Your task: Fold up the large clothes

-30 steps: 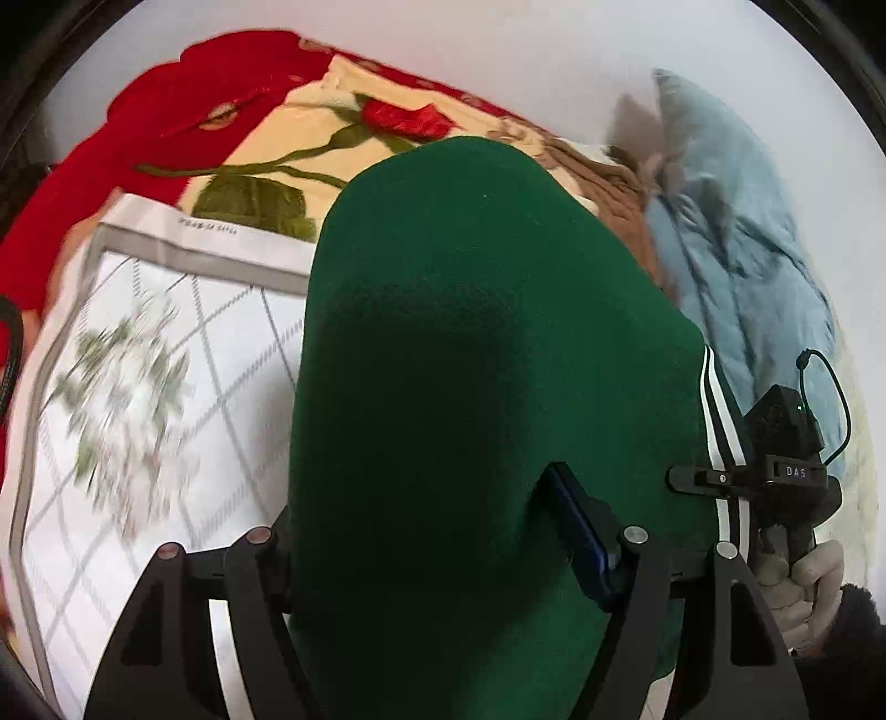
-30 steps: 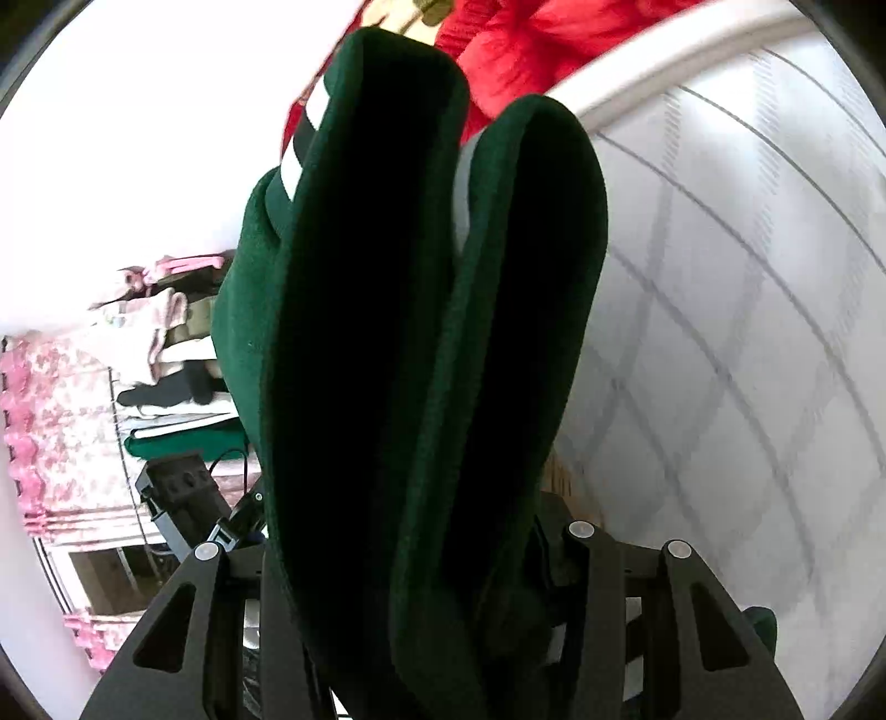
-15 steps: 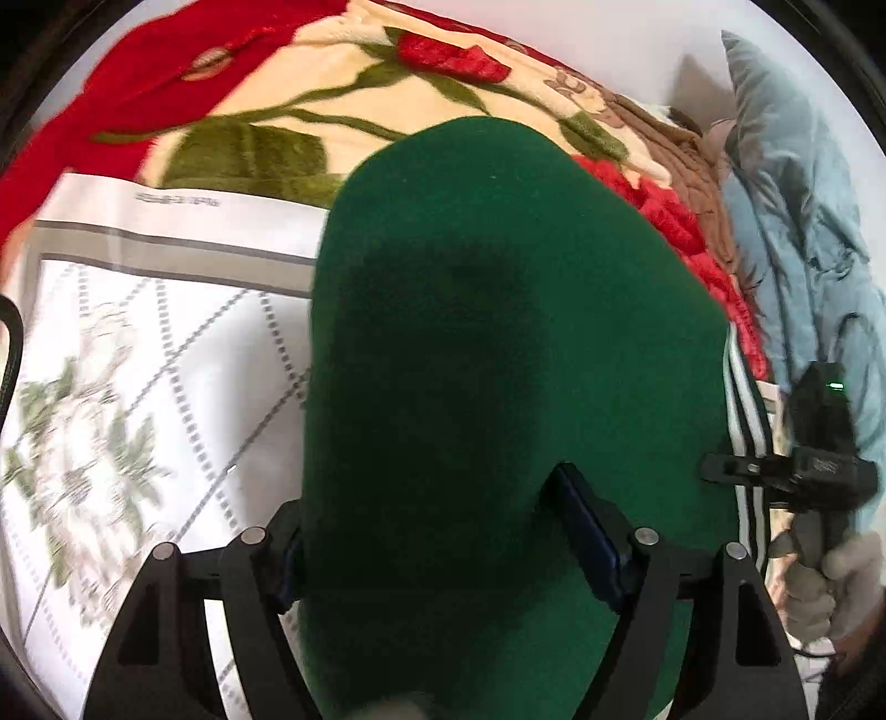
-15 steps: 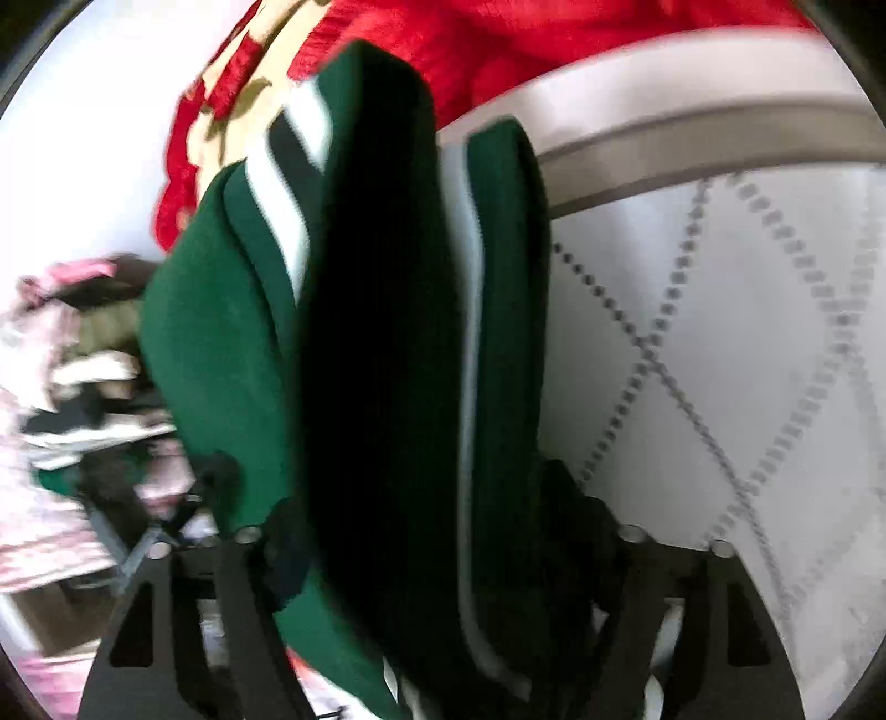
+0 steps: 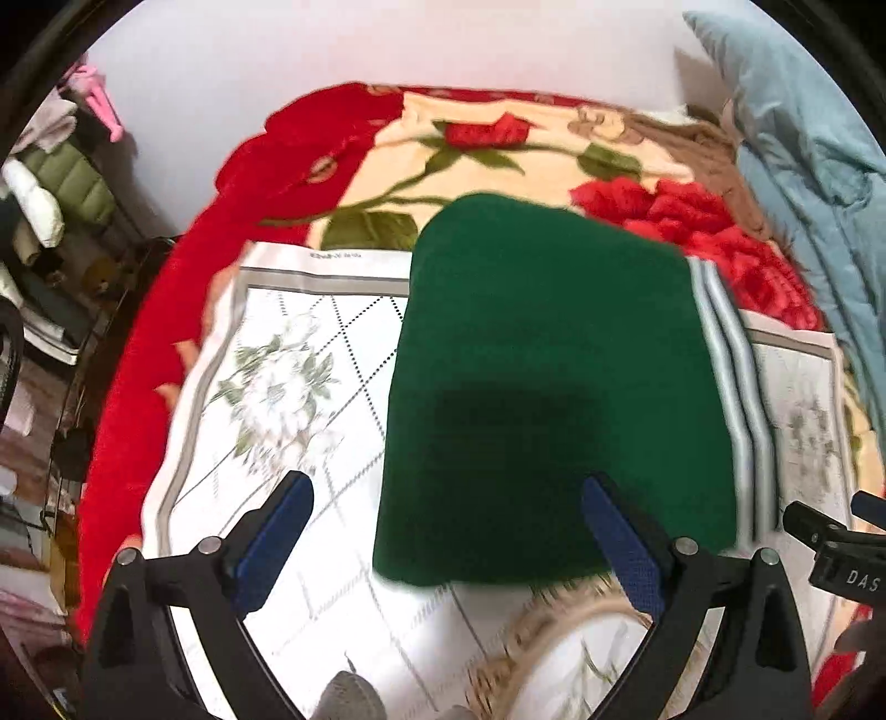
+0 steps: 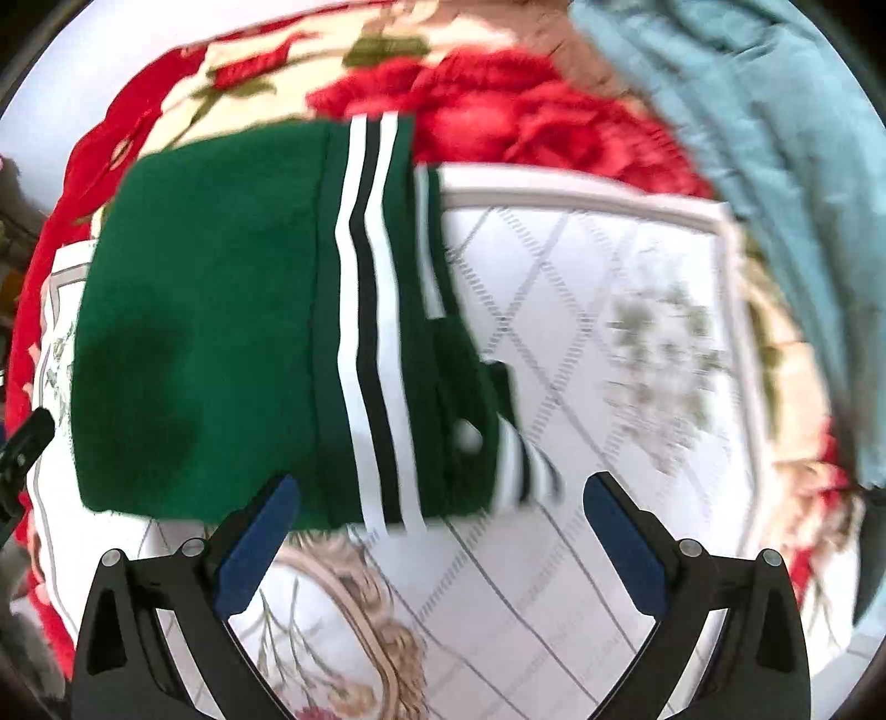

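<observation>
A dark green garment [image 5: 554, 376] with white and black stripes lies folded flat on a white quilted cloth [image 5: 288, 387] with a flower print. In the right wrist view the garment [image 6: 221, 332] shows its striped band [image 6: 371, 332] and a cuff at its right edge. My left gripper [image 5: 443, 531] is open and empty, just in front of the garment's near edge. My right gripper [image 6: 437, 531] is open and empty, in front of the garment's striped end. A part of the right gripper shows at the right edge of the left wrist view [image 5: 830, 548].
A red and cream rose-print blanket [image 5: 498, 149] lies under the white cloth. A light blue padded jacket [image 5: 803, 166] lies at the right. Shelves with clothes [image 5: 50, 183] stand at the far left. A white wall [image 5: 332, 50] is behind.
Both grippers were shut on the hanging green garment. It now lies flat on the cloth, and both grippers have opened and drawn back from it.
</observation>
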